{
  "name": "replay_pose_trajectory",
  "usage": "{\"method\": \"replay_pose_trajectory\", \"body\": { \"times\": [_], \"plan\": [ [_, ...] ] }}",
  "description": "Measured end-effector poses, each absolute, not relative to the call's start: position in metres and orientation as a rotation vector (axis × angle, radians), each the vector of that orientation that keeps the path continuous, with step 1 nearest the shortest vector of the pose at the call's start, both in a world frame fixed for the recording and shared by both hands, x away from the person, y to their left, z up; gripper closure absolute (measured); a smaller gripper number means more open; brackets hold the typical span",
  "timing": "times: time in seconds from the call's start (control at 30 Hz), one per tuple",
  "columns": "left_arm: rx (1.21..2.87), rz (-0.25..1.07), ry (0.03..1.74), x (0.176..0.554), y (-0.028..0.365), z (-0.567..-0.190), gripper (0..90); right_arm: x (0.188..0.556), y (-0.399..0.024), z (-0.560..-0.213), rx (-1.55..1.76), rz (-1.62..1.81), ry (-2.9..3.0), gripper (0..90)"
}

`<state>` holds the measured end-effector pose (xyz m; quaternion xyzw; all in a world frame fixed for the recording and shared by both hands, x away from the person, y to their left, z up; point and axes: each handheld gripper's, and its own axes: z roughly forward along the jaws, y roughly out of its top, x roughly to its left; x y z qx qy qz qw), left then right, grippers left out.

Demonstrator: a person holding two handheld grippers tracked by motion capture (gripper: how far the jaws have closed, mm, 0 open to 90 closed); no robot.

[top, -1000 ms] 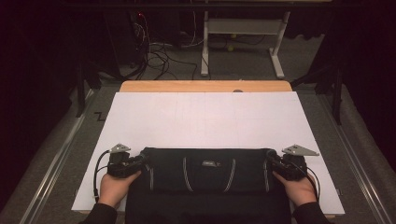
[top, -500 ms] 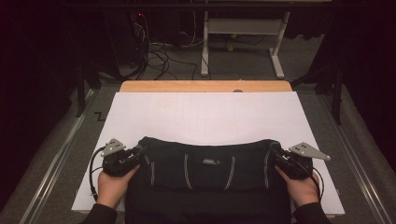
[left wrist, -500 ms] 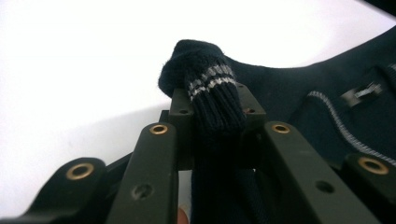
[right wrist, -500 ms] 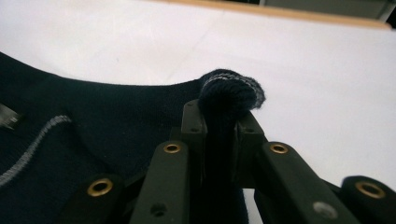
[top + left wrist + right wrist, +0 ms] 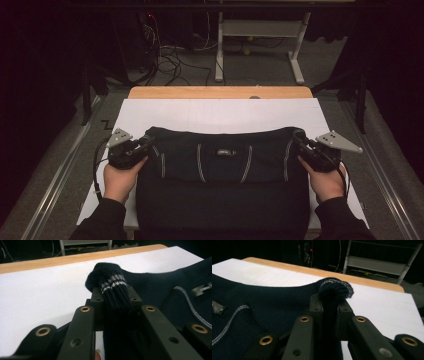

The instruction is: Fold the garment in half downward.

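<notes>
A dark navy knitted garment (image 5: 222, 175) lies spread across the near half of a white sheet (image 5: 220, 116) that covers the table; its near part hangs over the table's near edge between the person's forearms. Pale stitched lines run down its front, and a small label sits near the middle of its far edge.

The left gripper (image 5: 142, 145) is at the garment's far left corner, held in the person's left hand (image 5: 119, 176). In the left gripper view, its two black jaws are clamped on a bunched fold of the knit (image 5: 110, 287), which bears a thin grey striped band and pokes out beyond the jaw tips.

The right gripper (image 5: 300, 141) is at the far right corner, held in the right hand (image 5: 326, 179). In the right gripper view, its jaws pinch a rolled fold of the same fabric (image 5: 334, 291) edged with a pale line.

Both pinched corners are lifted slightly off the sheet, and the far edge stretches between them in a shallow curve.

Beyond the sheet, a strip of bare wooden tabletop (image 5: 220, 92) shows at the far edge. Farther off, on the dark floor, are loose cables (image 5: 170, 55) and a pale metal frame (image 5: 257, 35).
</notes>
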<state>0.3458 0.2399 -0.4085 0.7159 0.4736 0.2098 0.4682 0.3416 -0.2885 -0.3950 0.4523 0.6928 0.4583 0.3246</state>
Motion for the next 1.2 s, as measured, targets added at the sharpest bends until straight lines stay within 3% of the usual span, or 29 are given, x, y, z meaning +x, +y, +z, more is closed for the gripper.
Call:
{"method": "replay_pose_trajectory", "body": {
  "times": [0.13,0.53,0.93,1.03,1.1,1.2],
  "plan": [
    [1.707,0.473,1.202,0.365,0.244,-0.403,70.5,0.359,-0.288,-0.390,1.200,1.187,1.793,79.7],
    [1.754,0.576,1.231,0.406,0.232,-0.388,70.4,0.407,-0.288,-0.388,1.223,1.118,1.767,79.6],
    [1.798,0.523,1.361,0.432,0.216,-0.421,68.5,0.440,-0.274,-0.413,1.292,0.926,1.879,76.3],
    [1.788,0.472,1.399,0.438,0.215,-0.428,60.2,0.443,-0.275,-0.419,1.324,0.914,1.883,73.1],
    [1.812,0.404,1.419,0.440,0.216,-0.432,46.6,0.445,-0.278,-0.423,1.346,0.910,1.887,62.7],
    [1.788,0.425,1.416,0.434,0.224,-0.434,39.5,0.445,-0.283,-0.426,1.362,0.909,1.890,51.1]
  ]
}}
